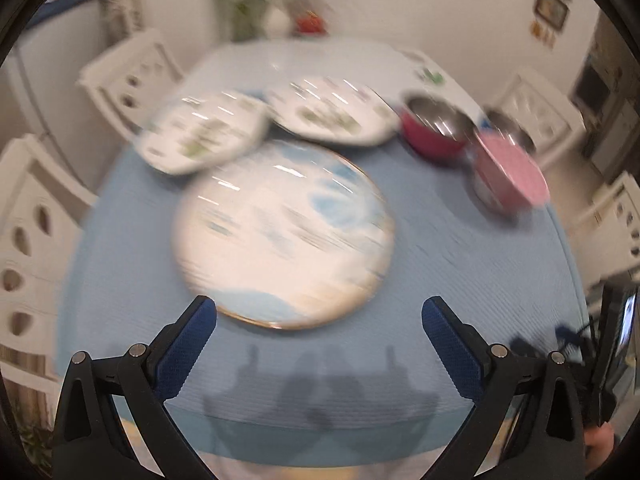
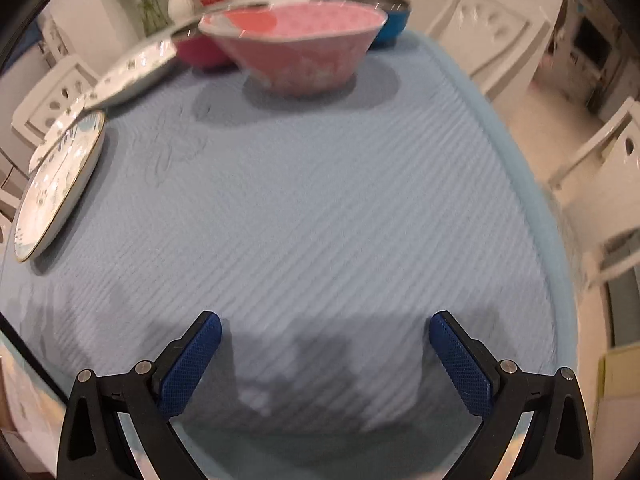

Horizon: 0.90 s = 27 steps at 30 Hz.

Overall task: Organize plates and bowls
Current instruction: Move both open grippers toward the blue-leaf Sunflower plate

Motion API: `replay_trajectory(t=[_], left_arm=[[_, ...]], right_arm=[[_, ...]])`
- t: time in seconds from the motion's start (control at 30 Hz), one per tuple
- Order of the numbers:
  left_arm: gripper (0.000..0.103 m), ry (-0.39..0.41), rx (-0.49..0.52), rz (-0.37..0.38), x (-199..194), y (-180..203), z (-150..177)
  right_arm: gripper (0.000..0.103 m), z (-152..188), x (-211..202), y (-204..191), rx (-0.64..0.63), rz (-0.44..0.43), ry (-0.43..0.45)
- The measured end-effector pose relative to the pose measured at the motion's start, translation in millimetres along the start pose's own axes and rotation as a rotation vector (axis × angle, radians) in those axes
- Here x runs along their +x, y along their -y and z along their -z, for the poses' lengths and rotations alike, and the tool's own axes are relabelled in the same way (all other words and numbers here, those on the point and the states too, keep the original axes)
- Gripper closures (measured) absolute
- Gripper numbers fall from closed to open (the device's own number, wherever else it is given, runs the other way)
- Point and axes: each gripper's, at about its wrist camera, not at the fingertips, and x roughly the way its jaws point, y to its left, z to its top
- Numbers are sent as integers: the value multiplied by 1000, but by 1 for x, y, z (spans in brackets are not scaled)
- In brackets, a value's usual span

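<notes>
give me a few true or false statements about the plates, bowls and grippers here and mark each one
1. Both grippers are open and hold nothing. True: the left gripper and the right gripper have their jaws spread over the blue tablecloth.
2. The pink patterned bowl lies upside down. False: it stands upright, open side up.
3. The gold-rimmed round plate is the dish nearest the left gripper. True.
4. The plates are already in one stack. False: the two white green-patterned plates lie flat beyond the round plate, not piled on it.
5. The red bowl is full of food. False: its shiny metal inside looks empty.
</notes>
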Motion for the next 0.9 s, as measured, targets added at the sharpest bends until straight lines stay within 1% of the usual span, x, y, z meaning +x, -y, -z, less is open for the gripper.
replay_trajectory(t=[0.03, 0.07, 0.1, 0.13, 0.17, 0.2, 0.23, 0.3, 0.37, 0.4, 0.43, 0.47, 0.5, 0.53, 0.57, 0.6, 0.7, 0.8, 0.9], left_arm=[[1, 17, -9, -7, -6, -15, -6], [1, 38, -19, -17, -16, -31, -13], [1, 63, -30, -30, -26, -48, -19], [1, 87, -42, -39, -33, -60, -22], [1, 113, -58, -43, -41, -74, -28], [1, 141, -75, -42, -49, -87, -34], [1, 162, -84, -40, -56, -95, -39], [1, 207, -103, -30, -69, -109, -50], [1, 245, -120, 3, -78, -122, -57], [1, 251, -124, 16, -78, -121, -58], [1, 255, -128, 36, -78, -123, -59], [1, 253, -126, 51, -75, -123, -60], [0, 251, -122, 57, -74, -123, -60], [0, 245, -118, 64, -67, -123, -59], [1, 232, -119, 68, -59, -124, -58], [1, 220, -122, 73, -54, -127, -55], [1, 170, -139, 116, -31, -131, -48], [1, 130, -141, 124, -5, -131, -46], [1, 98, -111, 137, 15, -126, -51]], right_arm=[[0, -1, -1, -6, 4, 1, -39], [0, -4, -2, -17, 5, -19, -97], [0, -6, -3, -21, 3, -45, -121], [2, -11, -8, -32, 8, -98, -141], [3, -16, -14, -40, 17, -123, -139], [4, -24, -24, -50, 27, -153, -119], [4, -34, -38, -61, 27, -183, -81], [4, -52, -68, -79, 18, -209, 17], [4, -66, -107, -97, -6, -219, 169], [2, -74, -128, -103, -24, -228, 262], [0, -79, -144, -107, -43, -250, 334], [0, -83, -152, -113, -54, -292, 371], [0, -87, -147, -117, -54, -353, 333], [0, -89, -134, -120, -31, -390, 240], [0, -89, -124, -121, -9, -390, 182], [1, -89, -114, -124, 12, -362, 139], [1, -82, -110, -137, -24, -265, 162], [1, -84, -112, -145, -27, -235, 175], [1, -93, -104, -155, -42, -185, 184]])
